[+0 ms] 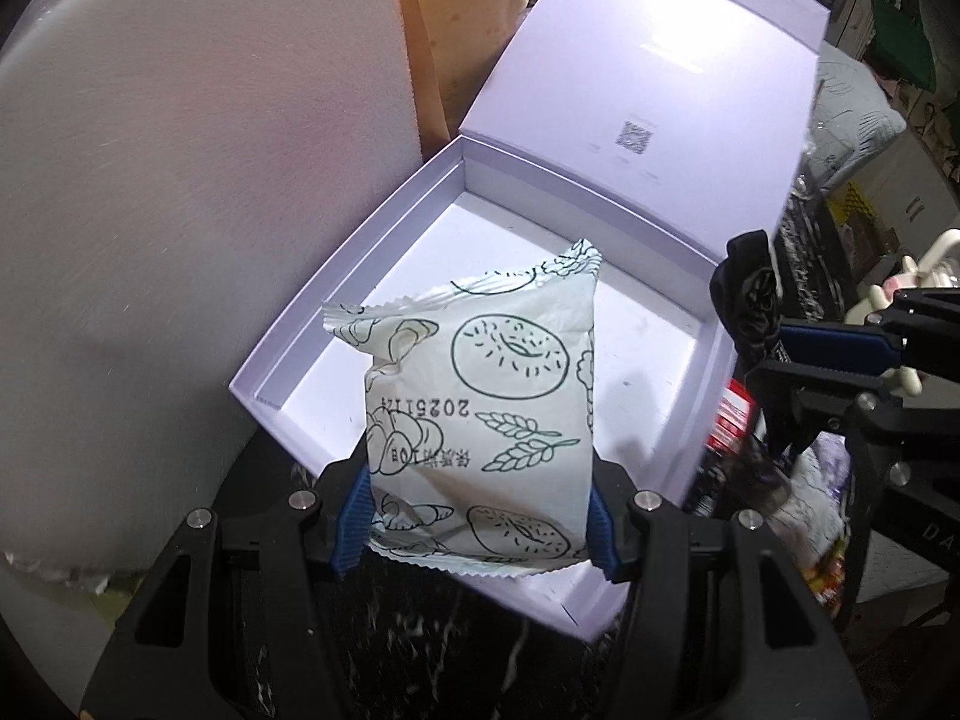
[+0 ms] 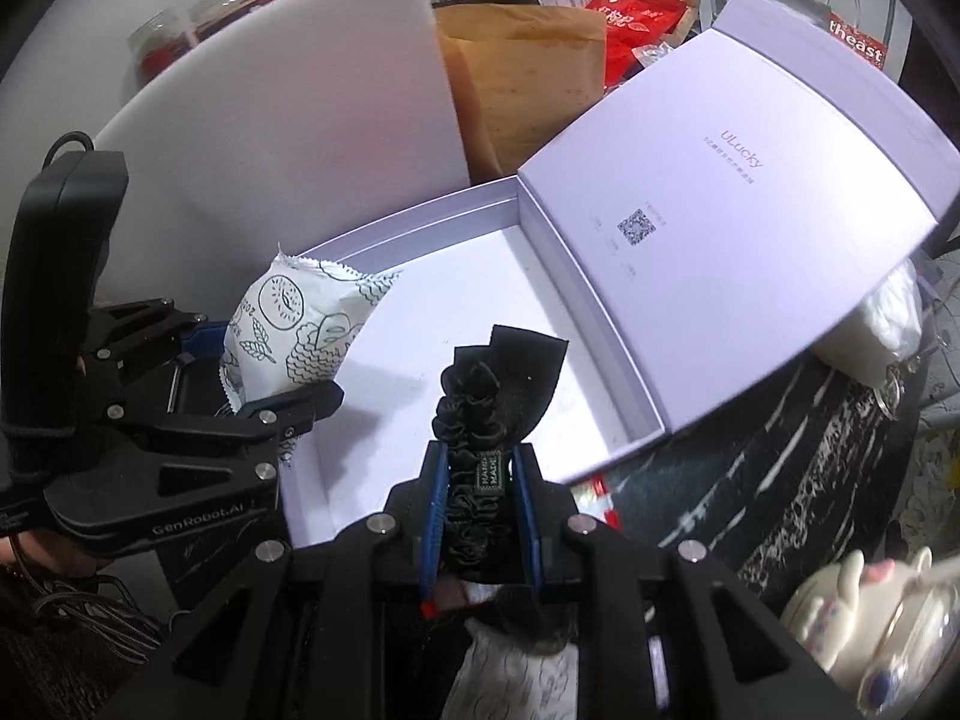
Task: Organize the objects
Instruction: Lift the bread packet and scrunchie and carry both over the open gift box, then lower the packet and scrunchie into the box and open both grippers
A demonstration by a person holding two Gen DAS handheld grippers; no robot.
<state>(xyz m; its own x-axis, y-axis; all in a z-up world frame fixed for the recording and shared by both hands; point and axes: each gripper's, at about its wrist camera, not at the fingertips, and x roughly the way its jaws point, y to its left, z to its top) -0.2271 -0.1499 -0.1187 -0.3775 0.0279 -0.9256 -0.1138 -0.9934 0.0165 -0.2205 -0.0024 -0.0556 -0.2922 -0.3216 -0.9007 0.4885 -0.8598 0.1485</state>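
a sealed white snack packet [image 1: 480,414], printed with doughnuts and wheat ears, hangs over the near left of an open lilac box [image 1: 360,252], pinched low down between the blue pads of the left tongs [image 1: 477,525], which are closed on its sides. the packet looks light and puffed with air, its film likely slick and its contents crushable, so a gentle hold across the body rather than the crimped edge seems wise. to the right, the right tongs [image 2: 480,510] are nearly closed on a black ruffled scrunchie [image 2: 480,420] with a small woven label, held above the box's near edge; it looks soft, limp and easy to grip anywhere. the box interior appears bare, its lid [image 2: 720,180] tipped back on the far right. a white foam board [image 2: 300,120] stands on the left, a brown paper bag [image 2: 528,78] behind, all on a dark marbled surface [image 2: 780,468].
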